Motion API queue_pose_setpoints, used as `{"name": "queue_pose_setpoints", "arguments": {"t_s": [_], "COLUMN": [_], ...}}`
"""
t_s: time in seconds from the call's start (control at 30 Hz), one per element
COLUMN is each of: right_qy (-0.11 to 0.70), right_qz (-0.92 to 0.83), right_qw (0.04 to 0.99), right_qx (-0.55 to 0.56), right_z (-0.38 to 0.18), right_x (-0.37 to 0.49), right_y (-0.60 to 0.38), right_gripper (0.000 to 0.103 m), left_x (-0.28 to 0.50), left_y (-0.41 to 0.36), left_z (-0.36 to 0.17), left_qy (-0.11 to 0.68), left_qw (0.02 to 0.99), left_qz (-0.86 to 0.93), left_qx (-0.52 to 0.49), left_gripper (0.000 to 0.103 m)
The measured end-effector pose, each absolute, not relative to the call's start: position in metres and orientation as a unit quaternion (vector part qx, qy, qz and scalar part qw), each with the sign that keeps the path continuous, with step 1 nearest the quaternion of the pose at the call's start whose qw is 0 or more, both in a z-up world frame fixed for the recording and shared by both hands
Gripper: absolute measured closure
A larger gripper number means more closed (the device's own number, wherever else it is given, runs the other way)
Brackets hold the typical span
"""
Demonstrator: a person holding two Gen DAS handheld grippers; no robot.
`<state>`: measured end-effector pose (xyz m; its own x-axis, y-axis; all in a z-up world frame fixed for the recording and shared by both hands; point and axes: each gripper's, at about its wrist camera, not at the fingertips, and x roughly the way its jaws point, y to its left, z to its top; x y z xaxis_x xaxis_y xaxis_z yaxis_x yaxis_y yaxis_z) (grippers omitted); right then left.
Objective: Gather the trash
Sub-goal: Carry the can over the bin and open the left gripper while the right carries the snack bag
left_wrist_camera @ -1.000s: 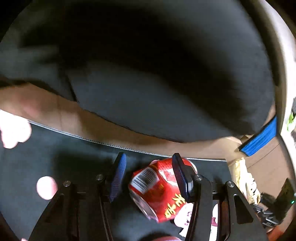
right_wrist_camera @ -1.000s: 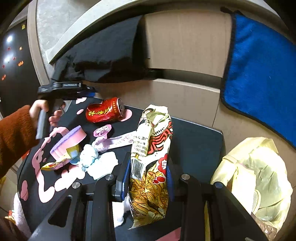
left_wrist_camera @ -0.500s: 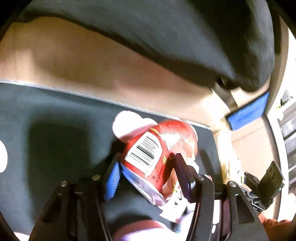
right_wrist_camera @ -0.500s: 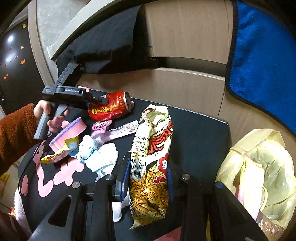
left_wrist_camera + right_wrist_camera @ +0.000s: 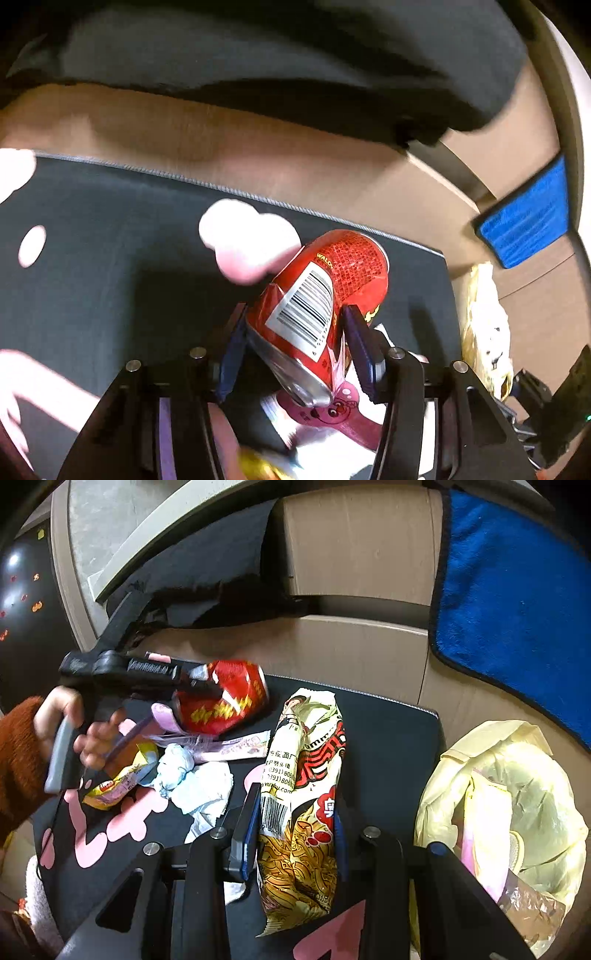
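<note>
A dented red drink can (image 5: 332, 273) sits tilted between the jaws of my left gripper (image 5: 295, 314), which are closing on it with both pads against its sides. In the right wrist view the red can (image 5: 221, 701) hangs above the black mat (image 5: 388, 746), held by the left gripper (image 5: 199, 681) in a hand with a rust sleeve. My right gripper (image 5: 295, 797) is shut on a noodle snack bag (image 5: 306, 746) that stands up from the mat. An open yellow trash bag (image 5: 517, 794) with trash inside lies to the right of the mat.
On the mat's left lie crumpled tissue (image 5: 199, 782), a yellow wrapper (image 5: 118, 782) and a pink wrapper strip (image 5: 240, 746). Behind the mat are cardboard boxes, a black cloth (image 5: 207, 576) and a blue towel (image 5: 517, 590).
The left gripper took hold of the red can, lifted it off the mat and carried it rightward toward the snack bag. The right gripper kept still with the snack bag.
</note>
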<state>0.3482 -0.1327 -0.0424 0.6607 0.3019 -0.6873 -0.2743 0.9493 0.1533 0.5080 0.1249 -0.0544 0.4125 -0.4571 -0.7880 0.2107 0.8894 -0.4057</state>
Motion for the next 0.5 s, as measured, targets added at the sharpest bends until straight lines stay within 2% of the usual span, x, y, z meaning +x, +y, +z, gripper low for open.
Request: {"name": "queue_pose_setpoints", "arguments": {"t_s": [0.2, 0.5], "right_qy": [0.372, 0.330], "right_qz": [0.147, 0.145], "right_qw": [0.916, 0.933], "right_qx": [0.031, 0.010], "right_z": [-0.029, 0.017], "right_x": [0.344, 0.328], "right_y": [-0.141, -0.152], "right_gripper": [0.072, 0.072], "left_x": [0.432, 0.360], "left_y": [0.107, 0.075], "left_z": [-0.011, 0.042], "left_qy": [0.408, 0.320], "left_qw": [0.900, 0.943], "left_qz": [-0.129, -0.075], "left_qx": [-0.080, -0.045], "left_gripper": [0.051, 0.051]}}
